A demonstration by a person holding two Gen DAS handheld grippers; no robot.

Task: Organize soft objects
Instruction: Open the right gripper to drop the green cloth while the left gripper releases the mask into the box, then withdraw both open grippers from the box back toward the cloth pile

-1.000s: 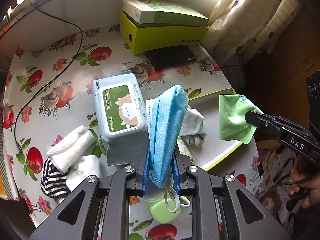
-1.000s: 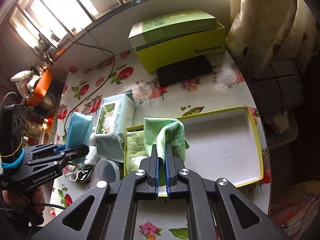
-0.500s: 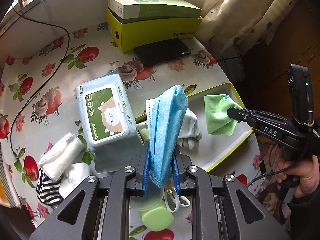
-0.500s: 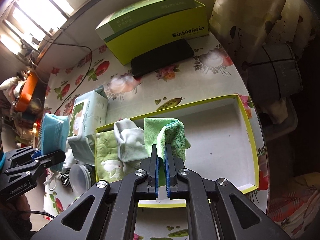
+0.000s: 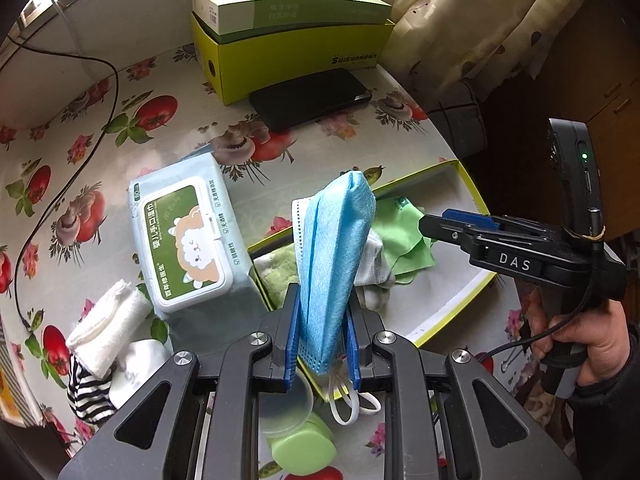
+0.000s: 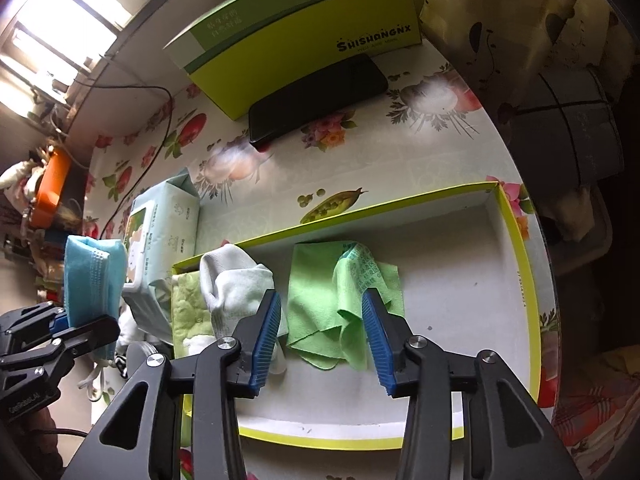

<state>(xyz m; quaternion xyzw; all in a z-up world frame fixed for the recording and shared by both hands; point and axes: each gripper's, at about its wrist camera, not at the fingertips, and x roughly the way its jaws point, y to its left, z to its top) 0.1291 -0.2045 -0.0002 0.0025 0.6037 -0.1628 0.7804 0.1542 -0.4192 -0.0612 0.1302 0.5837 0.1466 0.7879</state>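
My left gripper [image 5: 322, 300] is shut on a stack of blue face masks [image 5: 336, 240] that stands upright above the near left corner of the yellow-rimmed tray [image 5: 472, 184]. In the right wrist view my right gripper [image 6: 322, 294] hangs low over the tray [image 6: 516, 240], its jaws opening. The green cloth [image 6: 316, 304] lies crumpled on the tray floor between the fingers, and neither pad presses it. A white sock [image 6: 232, 280] and a pale green towel [image 6: 188, 304] fill the tray's left end. The right gripper [image 5: 432, 226] also shows beside the green cloth [image 5: 404, 236].
A wet wipes pack [image 5: 180, 240] lies left of the tray. A black phone [image 5: 308, 96] and a yellow-green box [image 5: 288, 52] sit at the back. A rolled white cloth [image 5: 104, 328], a striped sock [image 5: 86, 388] and a green-lidded jar [image 5: 304, 440] lie near. A cable [image 5: 80, 148] crosses the left side.
My right gripper sank into the tray and opened, letting go of the green cloth, which now lies on the tray floor. My left gripper drifted closer to the tray with the masks.
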